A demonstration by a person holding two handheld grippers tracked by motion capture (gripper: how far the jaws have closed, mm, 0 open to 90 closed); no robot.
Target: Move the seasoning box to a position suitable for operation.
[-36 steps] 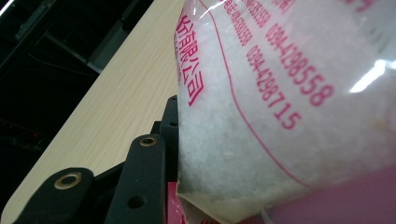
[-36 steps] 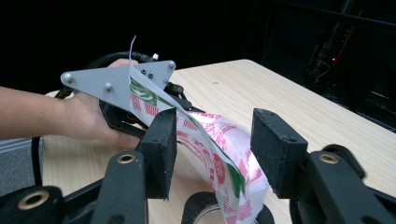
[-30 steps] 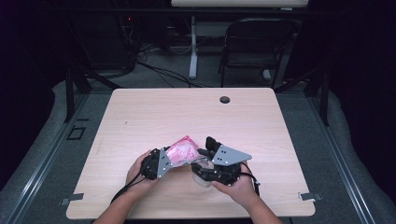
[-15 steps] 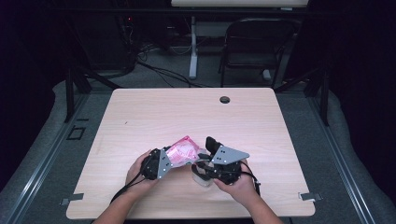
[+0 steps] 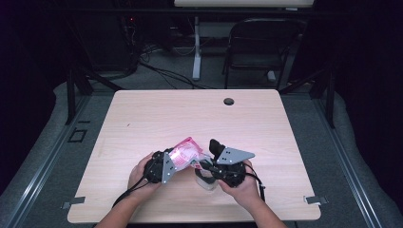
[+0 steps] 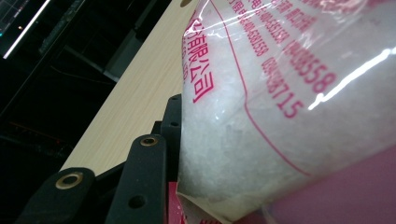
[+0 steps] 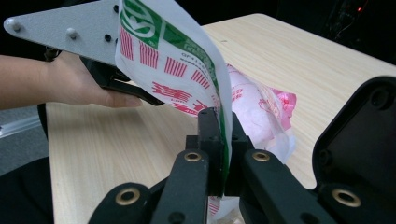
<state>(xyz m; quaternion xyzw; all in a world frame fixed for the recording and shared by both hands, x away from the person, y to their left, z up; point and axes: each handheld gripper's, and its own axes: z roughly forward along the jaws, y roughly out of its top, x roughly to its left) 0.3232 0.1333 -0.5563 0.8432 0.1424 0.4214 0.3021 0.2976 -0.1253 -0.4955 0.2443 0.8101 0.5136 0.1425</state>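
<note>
A clear plastic bag with pink print, full of white grains, hangs just above the table between both hands. My left gripper is shut on its lower left part; in the left gripper view one black finger presses the bag. My right gripper has just been closing. Its jaws now pinch the bag's flat printed edge, which stands upright between them. A pale translucent container sits under the right gripper.
The wooden table has a round cable hole near its far edge. A black chair and cables stand on the floor beyond it. The hands work close to the near edge.
The right hand has shifted slightly by the bag. The left hand and the bag have kept their place.
</note>
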